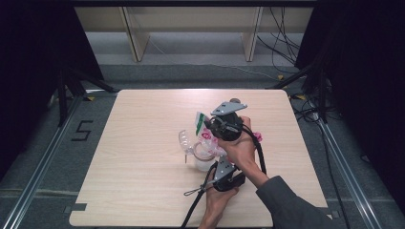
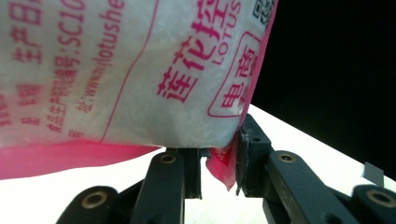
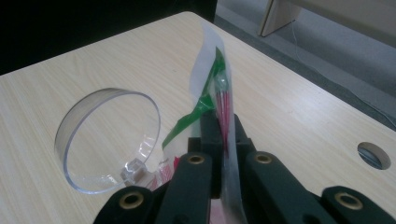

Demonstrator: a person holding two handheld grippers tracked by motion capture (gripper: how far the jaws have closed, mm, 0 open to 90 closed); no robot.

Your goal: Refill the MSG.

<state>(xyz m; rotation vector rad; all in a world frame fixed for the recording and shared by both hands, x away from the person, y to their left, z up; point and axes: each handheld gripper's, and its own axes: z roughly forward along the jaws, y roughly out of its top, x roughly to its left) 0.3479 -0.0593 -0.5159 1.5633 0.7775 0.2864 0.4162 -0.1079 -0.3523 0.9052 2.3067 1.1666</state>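
A white and pink printed bag point(image 1: 208, 139) is held up over the middle of the table point(image 1: 143, 191), nearer its right edge than its left, just beside a clear plastic lid point(image 1: 183, 140). Its top green-striped edge point(image 3: 215, 88) is clamped flat by the right gripper point(image 3: 223, 140), jaws fully clenched on the film. A lower pink corner point(image 2: 223, 168) is pinched by the left gripper point(image 2: 219, 163).
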